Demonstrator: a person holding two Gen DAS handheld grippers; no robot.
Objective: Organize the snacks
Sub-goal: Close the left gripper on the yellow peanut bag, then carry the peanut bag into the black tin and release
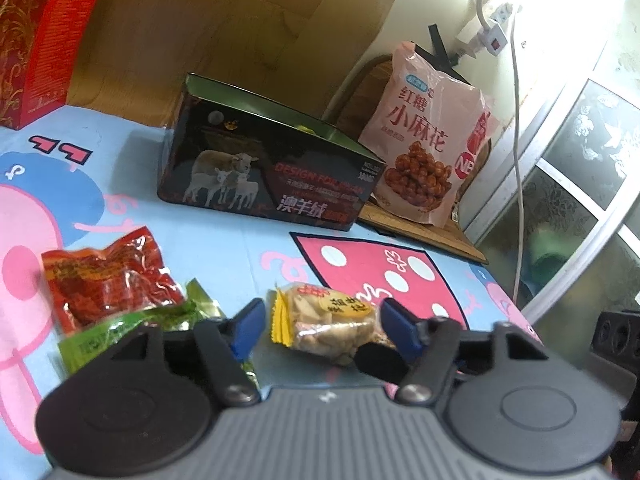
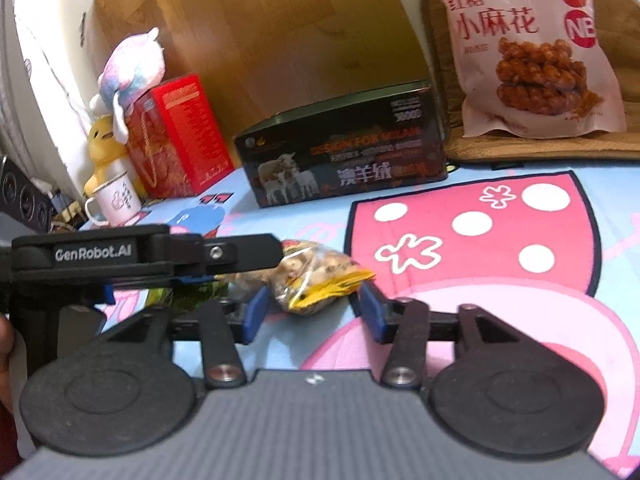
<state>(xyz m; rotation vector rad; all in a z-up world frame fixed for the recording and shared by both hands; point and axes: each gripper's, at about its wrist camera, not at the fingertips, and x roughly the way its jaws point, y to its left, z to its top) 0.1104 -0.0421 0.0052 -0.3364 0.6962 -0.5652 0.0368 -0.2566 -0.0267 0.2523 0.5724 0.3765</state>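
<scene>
A small clear snack pack with yellow crimped ends lies on the cartoon-print cloth. My left gripper stands open around it, with a gap beside the left blue pad. In the right wrist view the same pack lies with its yellow end between the blue pads of my right gripper, which is open and clear of it on both sides. The left gripper's black finger reaches in from the left over the pack. A red snack pack and a green one lie left of the left gripper.
A black tin box with sheep on it stands behind, open at the top. A big pink bag leans on a wooden board at the right. A red box, plush toys and a white mug stand far left.
</scene>
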